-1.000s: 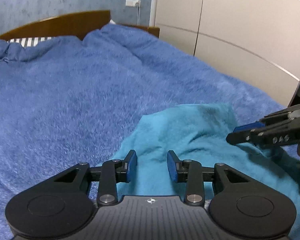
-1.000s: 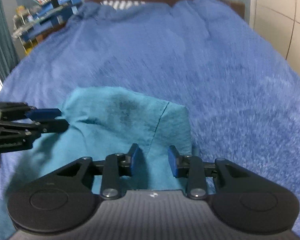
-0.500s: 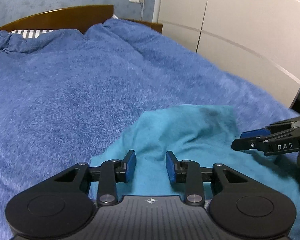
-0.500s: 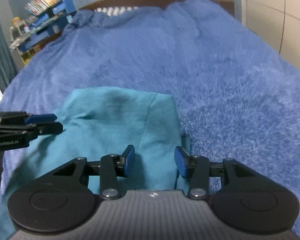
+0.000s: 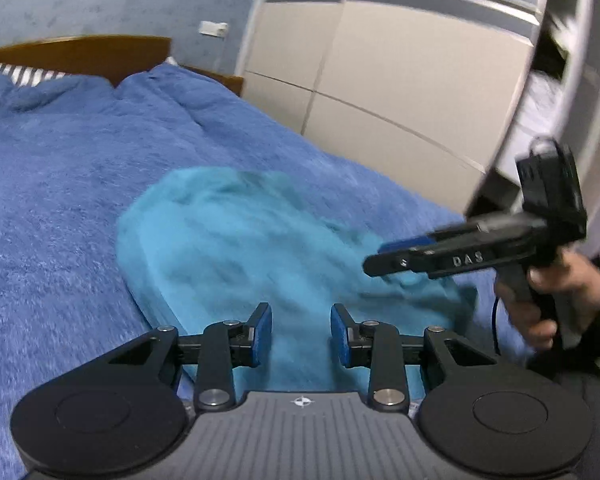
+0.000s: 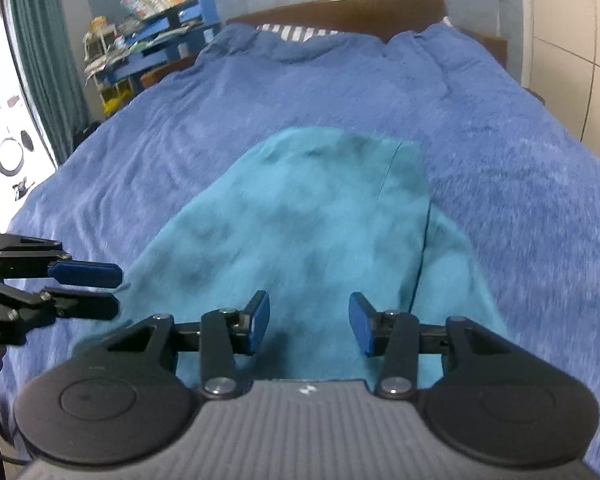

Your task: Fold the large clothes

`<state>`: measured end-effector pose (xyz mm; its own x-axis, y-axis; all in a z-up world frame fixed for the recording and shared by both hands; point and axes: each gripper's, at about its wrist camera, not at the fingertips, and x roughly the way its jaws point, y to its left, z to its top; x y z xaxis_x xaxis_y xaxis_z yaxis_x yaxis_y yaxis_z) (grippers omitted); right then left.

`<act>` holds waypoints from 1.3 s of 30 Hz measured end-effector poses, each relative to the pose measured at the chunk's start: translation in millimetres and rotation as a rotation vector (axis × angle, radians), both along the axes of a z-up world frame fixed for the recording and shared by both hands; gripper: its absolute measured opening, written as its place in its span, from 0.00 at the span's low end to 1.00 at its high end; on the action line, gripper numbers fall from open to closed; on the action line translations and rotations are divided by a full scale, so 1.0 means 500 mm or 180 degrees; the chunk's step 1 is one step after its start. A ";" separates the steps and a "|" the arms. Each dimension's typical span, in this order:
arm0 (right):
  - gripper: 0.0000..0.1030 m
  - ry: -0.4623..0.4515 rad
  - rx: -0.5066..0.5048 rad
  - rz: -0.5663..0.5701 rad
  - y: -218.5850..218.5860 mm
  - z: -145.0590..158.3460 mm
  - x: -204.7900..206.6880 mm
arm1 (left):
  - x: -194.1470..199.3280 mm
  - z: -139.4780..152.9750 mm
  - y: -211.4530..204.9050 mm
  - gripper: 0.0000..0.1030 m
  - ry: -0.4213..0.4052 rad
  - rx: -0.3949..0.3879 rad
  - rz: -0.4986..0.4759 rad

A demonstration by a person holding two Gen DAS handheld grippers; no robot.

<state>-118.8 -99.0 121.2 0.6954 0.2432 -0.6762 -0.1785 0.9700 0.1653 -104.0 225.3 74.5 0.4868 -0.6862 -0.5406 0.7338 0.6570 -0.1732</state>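
The teal garment [image 6: 308, 232] lay spread on the blue blanket [image 6: 228, 112] of the bed, directly ahead of and beneath both tools, its near edge hidden behind each gripper's body. The left gripper [image 5: 301, 334] had its blue pads parted with nothing between them, the cloth showing only behind the gap; whether the pads touched the fabric could not be told. The right gripper [image 6: 309, 323] stood wider open, likewise empty, above the garment's near part. In the left wrist view the right gripper [image 5: 396, 258] came in from the right, seen side-on and blurred, so its opening could not be read there; the hand [image 5: 556, 300] holding it was partly cut off by the frame edge. The garment's surface was smeared by motion blur, so its folds and a seam near its right side were hard to follow. A wooden headboard [image 6: 340, 10] stood far ahead.
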 end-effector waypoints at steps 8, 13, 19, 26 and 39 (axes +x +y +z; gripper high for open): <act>0.41 0.0222 -0.0296 -0.0020 0.018 -0.076 -0.031 | -0.059 -0.089 -0.042 0.33 -0.0062 0.0397 -0.0075; 0.41 0.0219 -0.0342 -0.0025 0.020 -0.083 -0.029 | -0.068 -0.105 -0.047 0.33 -0.0077 0.0407 -0.0011; 0.68 -0.0035 0.0212 -0.0265 -0.055 -0.030 -0.032 | -0.039 -0.054 0.007 0.41 0.0139 -0.0131 0.0039; 0.90 0.0047 0.0779 -0.0702 -0.204 -0.017 0.005 | 0.039 -0.027 0.107 0.92 0.0318 -0.0630 0.0745; 0.94 0.0994 0.1649 0.0001 -0.236 -0.163 0.156 | 0.196 -0.193 0.057 0.98 0.1686 -0.1033 0.0917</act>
